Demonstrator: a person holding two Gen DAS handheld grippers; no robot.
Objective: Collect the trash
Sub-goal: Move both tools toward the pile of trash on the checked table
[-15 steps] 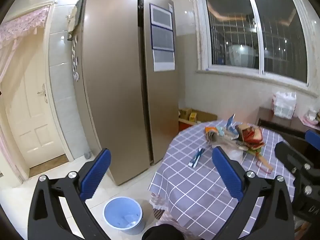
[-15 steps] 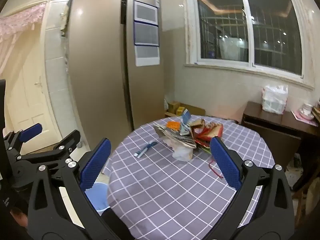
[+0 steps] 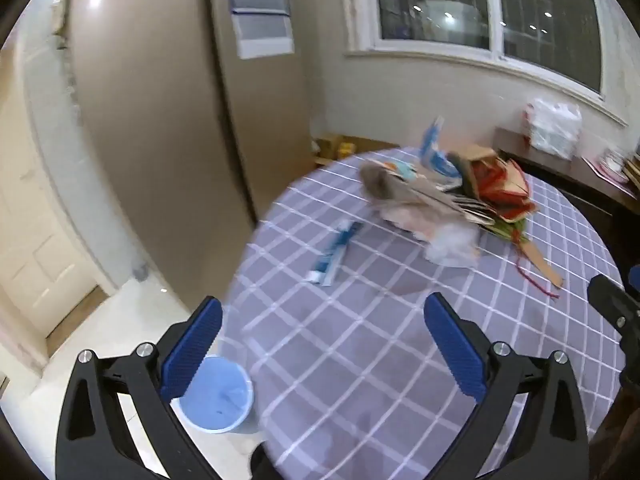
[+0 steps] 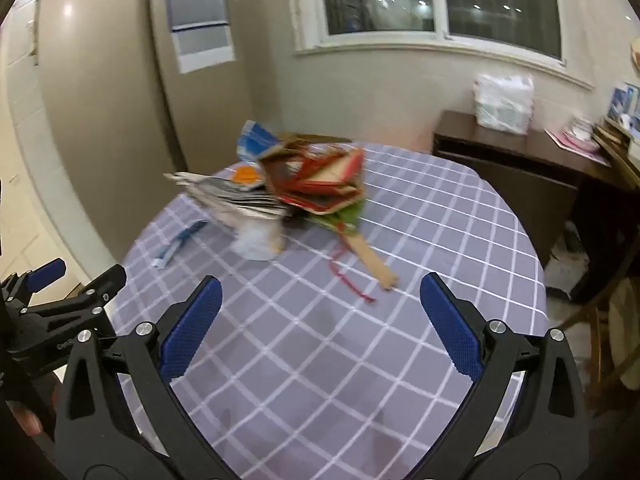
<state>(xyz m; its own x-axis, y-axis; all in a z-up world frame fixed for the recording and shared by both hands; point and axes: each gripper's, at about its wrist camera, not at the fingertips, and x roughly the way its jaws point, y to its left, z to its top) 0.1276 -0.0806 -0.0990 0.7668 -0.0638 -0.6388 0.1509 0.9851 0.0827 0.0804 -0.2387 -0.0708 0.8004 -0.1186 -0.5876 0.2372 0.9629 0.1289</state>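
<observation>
We find both grippers, left (image 3: pixel 322 354) and right (image 4: pixel 320 326), spread wide, empty; trash pile (image 4: pixel 288 188) centre frame is motion-blurred, bin (image 3: pixel 216 396) lower left partly hidden

The near half of the round table under its purple checked tablecloth (image 4: pixel 320 360) lies bare — open room for both wide-spread grippers to pass over. Farther back, a heap of folded newspapers and red-and-brown cardboard packaging (image 4: pixel 304 188) blocks the middle, with a crumpled clear plastic wrapper (image 4: pixel 256 242) against its near side. A flat blue-and-white wrapper (image 3: pixel 336 250) lies apart to the left; a wooden stick with a red string (image 4: pixel 374 266) juts out to the right. On the floor at the table's left edge stands a light-blue plastic bucket (image 3: pixel 218 398) — open-topped.
</observation>
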